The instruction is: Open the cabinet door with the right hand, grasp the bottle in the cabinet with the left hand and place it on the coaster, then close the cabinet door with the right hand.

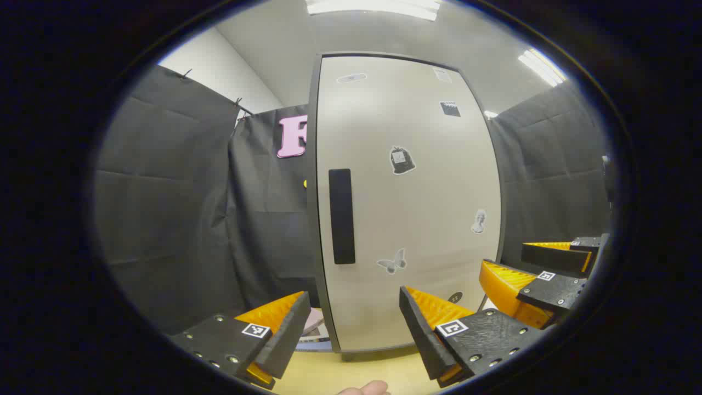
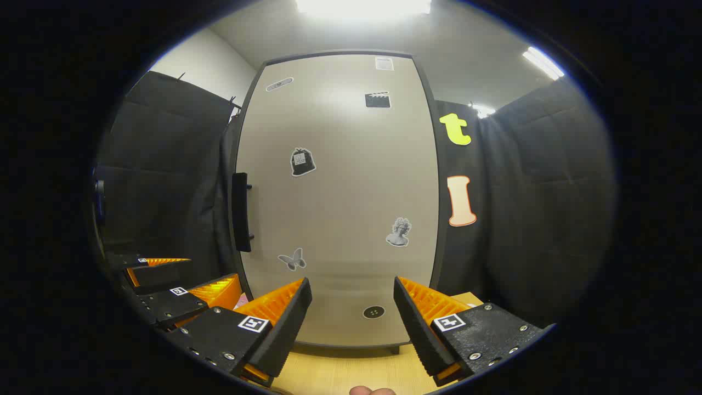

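Overhead, ceiling lights (image 2: 363, 5) glare; wooden tabletop (image 2: 340, 373) bears the closed cabinet (image 2: 340, 192); both tools gape, empty.

- Bright ceiling lights (image 2: 363, 5) overhead, with a second strip (image 1: 542, 67) to the right, light the booth evenly.
- A soft sheen sits on the upper cabinet door (image 2: 340, 181).
- Fisheye distortion bows the door's straight edges outward.
- Focus is sharp near and far; shadows are faint.
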{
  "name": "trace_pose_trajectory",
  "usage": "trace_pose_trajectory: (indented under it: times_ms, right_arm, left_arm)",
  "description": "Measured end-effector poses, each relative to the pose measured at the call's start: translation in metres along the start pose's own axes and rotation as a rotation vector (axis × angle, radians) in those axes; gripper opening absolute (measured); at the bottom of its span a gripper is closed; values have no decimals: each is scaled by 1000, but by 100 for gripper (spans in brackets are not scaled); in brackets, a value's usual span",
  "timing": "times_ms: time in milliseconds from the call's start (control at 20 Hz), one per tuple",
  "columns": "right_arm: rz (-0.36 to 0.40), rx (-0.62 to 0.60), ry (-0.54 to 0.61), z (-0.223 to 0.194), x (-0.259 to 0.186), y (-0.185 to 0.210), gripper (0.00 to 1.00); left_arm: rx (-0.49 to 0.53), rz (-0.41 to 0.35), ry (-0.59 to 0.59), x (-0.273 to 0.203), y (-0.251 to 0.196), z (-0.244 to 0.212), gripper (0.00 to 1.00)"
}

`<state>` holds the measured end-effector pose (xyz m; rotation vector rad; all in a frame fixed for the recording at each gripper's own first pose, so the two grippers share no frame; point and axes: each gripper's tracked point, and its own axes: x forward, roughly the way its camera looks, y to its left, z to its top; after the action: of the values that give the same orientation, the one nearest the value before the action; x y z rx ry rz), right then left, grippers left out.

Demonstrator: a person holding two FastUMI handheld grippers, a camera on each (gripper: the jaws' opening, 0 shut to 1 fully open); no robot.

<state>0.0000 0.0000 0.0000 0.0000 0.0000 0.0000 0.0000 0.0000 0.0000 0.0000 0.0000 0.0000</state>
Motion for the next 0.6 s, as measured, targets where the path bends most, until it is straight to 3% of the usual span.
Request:
trace_pose_trajectory:
  times_ms: [100,600]
  right_arm:
    - [-1,9,-1,1,2,-1,93]
    - [18,10,-18,10,15,-6,94]
  left_arm:
    - [2,1,1,3,-1,0,96]
    - [-30,-2,-3,17,-5,-2,93]
